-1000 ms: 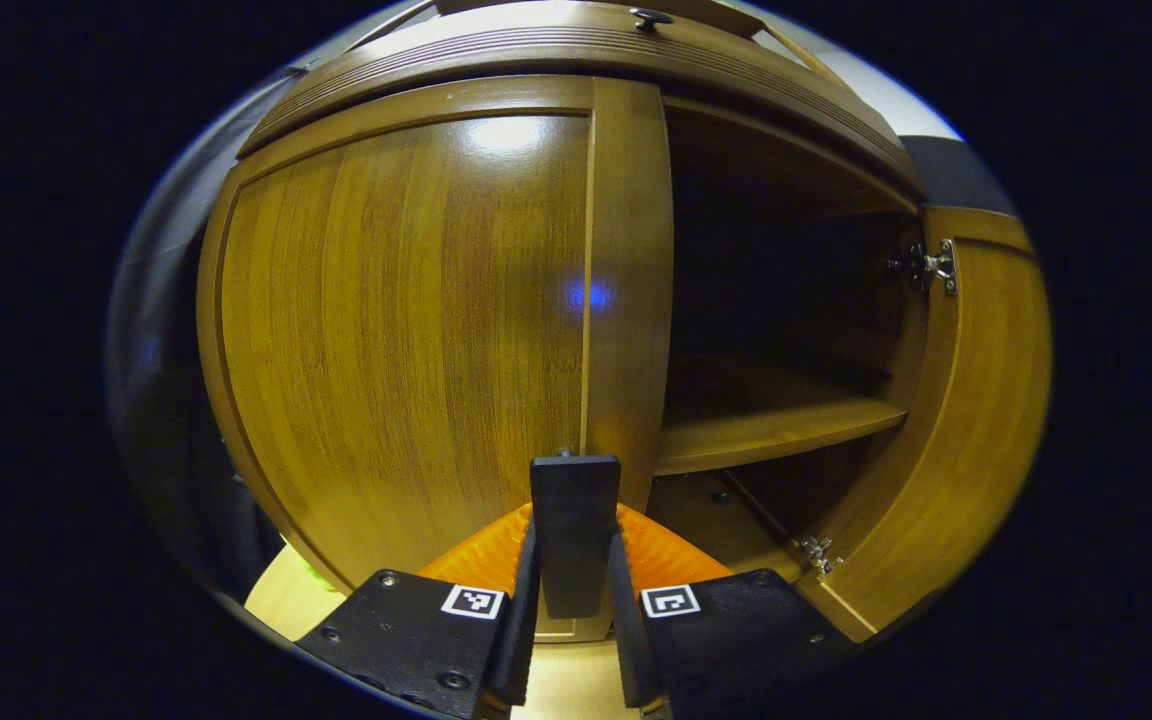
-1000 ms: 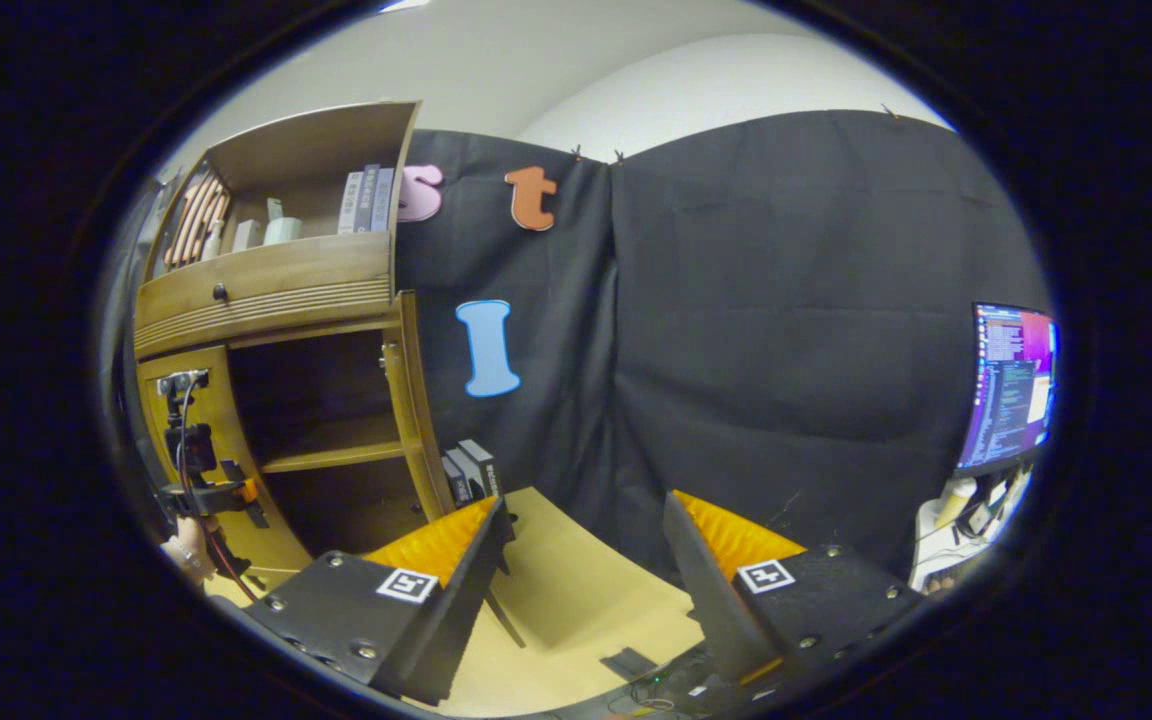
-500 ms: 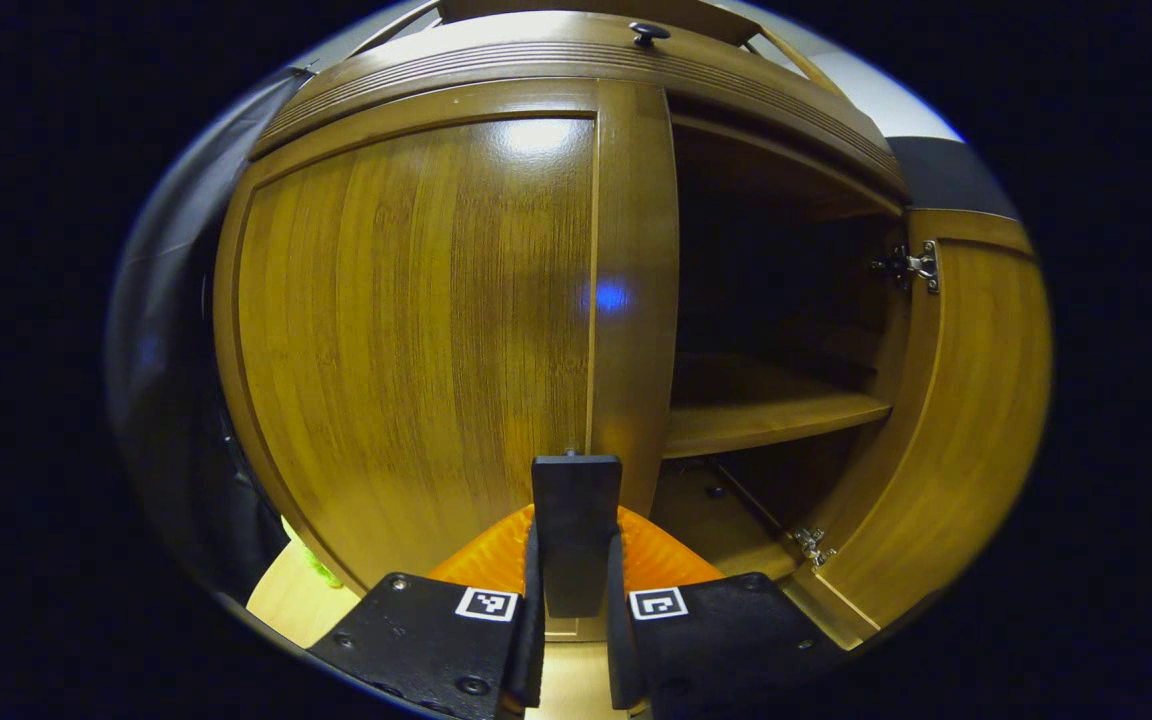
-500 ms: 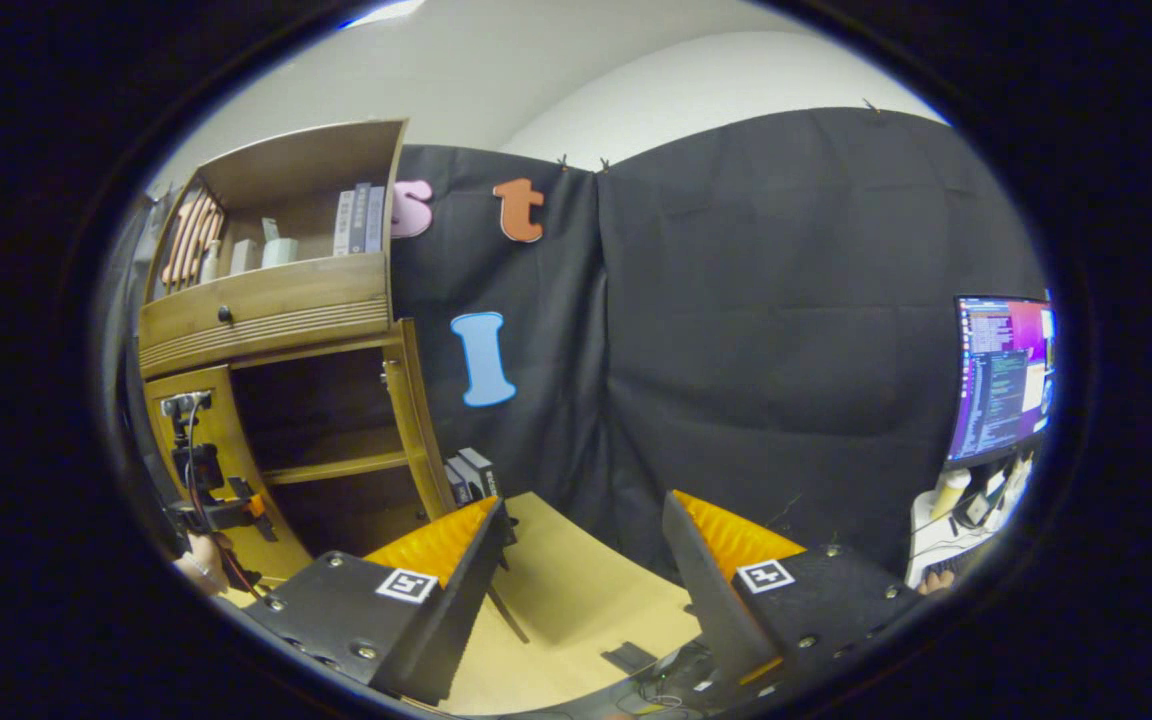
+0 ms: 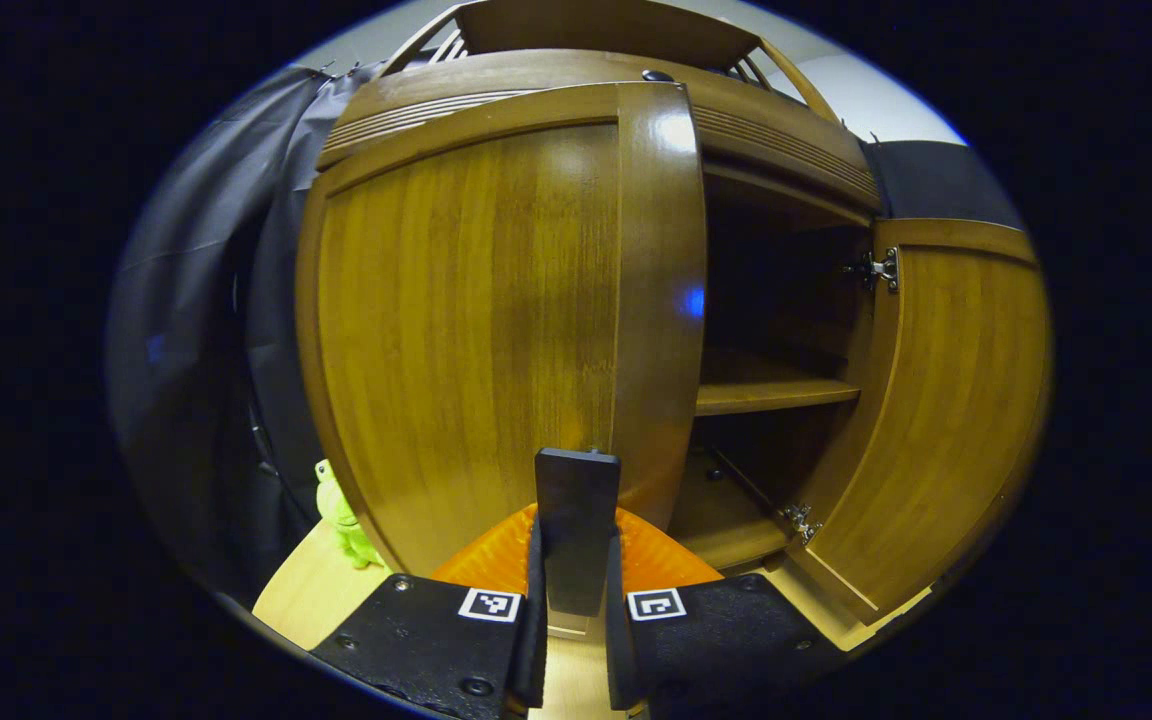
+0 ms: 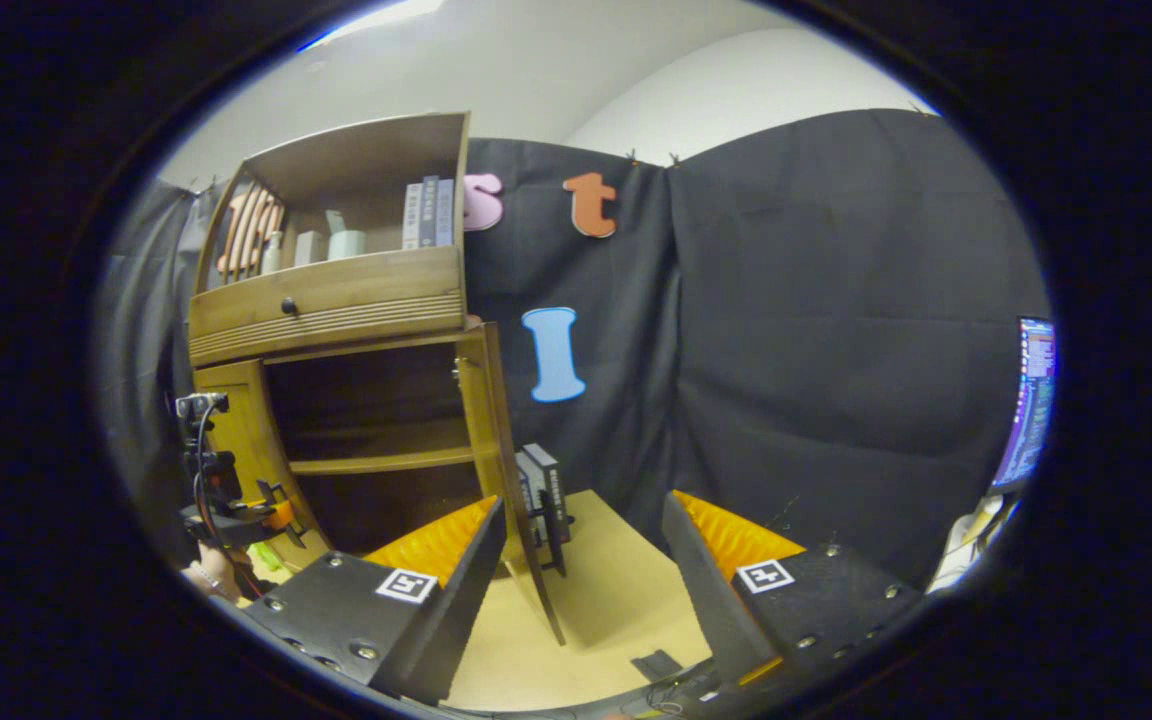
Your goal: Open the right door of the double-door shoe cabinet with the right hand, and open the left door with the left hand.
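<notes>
In the left gripper view the brown wooden shoe cabinet stands close ahead. Its left door [image 5: 476, 320] is swung partly out, and my left gripper [image 5: 576, 545] is shut on the flat black handle [image 5: 576, 500] at that door's free edge. The right door [image 5: 946, 400] stands wide open, baring a dark inside with a shelf [image 5: 776, 395]. In the right gripper view my right gripper [image 6: 581, 570] is open and holds nothing, well away from the cabinet [image 6: 336, 300]. Its right door [image 6: 501, 440] shows edge-on, and the left gripper [image 6: 226, 500] is at the left door [image 6: 246, 450].
A green toy [image 5: 341, 515] sits on the light wooden floor board [image 6: 616, 590] left of the cabinet. Upright books [image 6: 546, 490] stand behind the open right door. Books and cups fill the top shelf [image 6: 366, 235]. A monitor [image 6: 1031, 400] glows at far right.
The left door has swung outward with my left gripper still shut on its handle. The right gripper's view has turned, so the cabinet sits further right in it; that gripper stays open.
</notes>
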